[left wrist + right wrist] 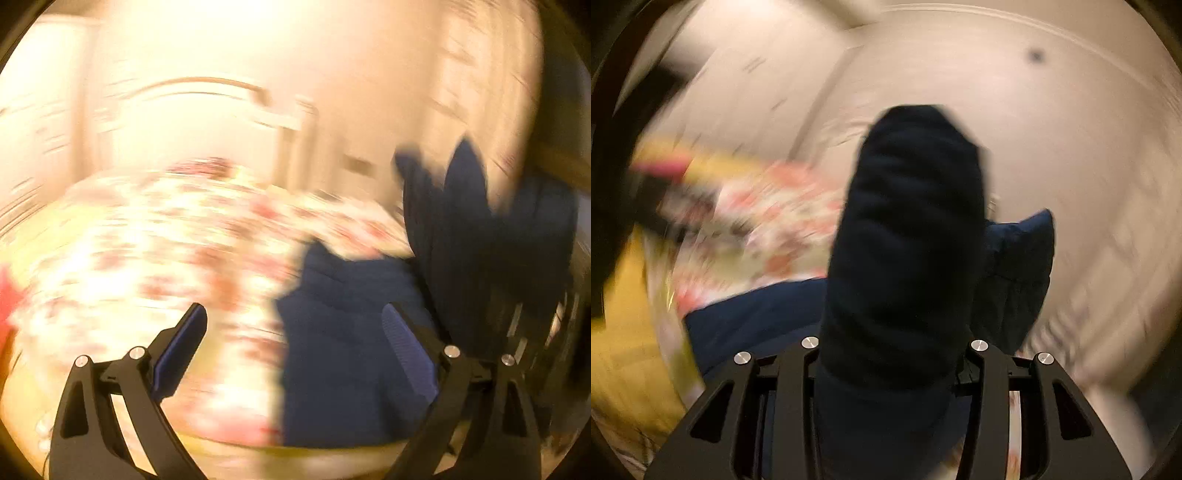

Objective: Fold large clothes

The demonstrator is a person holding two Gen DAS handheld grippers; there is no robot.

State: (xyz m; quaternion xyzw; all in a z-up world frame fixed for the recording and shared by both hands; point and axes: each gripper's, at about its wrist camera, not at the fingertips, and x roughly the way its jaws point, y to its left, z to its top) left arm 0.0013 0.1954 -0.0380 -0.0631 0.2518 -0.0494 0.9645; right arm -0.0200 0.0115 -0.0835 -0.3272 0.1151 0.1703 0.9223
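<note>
Floral bed [155, 236] fills left view, blurred; left tongs [295, 354] released, empty, jacket [343, 350] lying ahead. Right view: right tongs [894, 354] clenched on jacket bulk, lifted. Risk: puffy fabric slipping from one-sided grip, fold collapsing.
</note>
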